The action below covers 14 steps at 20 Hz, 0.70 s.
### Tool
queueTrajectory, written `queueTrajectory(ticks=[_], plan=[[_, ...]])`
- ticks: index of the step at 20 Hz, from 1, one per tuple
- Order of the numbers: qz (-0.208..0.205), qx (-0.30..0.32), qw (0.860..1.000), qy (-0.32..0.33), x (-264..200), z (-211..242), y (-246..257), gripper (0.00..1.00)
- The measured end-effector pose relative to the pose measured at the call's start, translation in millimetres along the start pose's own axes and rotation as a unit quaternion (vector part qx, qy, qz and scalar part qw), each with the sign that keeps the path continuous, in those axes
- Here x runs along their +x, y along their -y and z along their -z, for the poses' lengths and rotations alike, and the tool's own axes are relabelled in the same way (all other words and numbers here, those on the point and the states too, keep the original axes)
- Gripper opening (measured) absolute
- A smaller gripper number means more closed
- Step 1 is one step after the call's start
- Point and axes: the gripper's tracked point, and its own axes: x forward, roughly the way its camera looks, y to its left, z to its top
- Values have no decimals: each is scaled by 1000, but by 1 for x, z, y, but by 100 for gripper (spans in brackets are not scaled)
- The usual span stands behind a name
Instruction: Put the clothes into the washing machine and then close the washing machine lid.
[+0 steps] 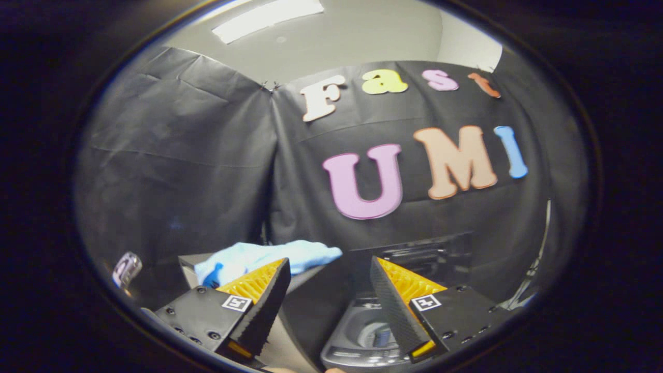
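Observation:
A light blue cloth (269,259) lies crumpled on a grey surface (189,263), just beyond my left finger (261,303). My gripper (327,264) is open, with a wide gap and nothing between its fingers. Below and behind the right finger (396,305) stands the washing machine (357,339), a small grey top-loader. Its dark lid (419,256) is raised upright at the back, and the round tub (375,335) shows inside. The cloth sits to the left of the machine, apart from it.
The black cloth wall hangs close behind the cloth and the machine. A small shiny object (126,269) sits far off to the left of my left finger. A pale ceiling with a light strip (267,18) is above.

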Motion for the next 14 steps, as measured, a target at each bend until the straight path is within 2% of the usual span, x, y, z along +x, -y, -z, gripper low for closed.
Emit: queueTrajectory(ticks=[5,9,14], plan=[[-45,-3,998,-42,60,1,-78,96],[-52,-15,994,-100,91,27,-119,96],[-38,-42,987,-151,109,62,-139,96]])
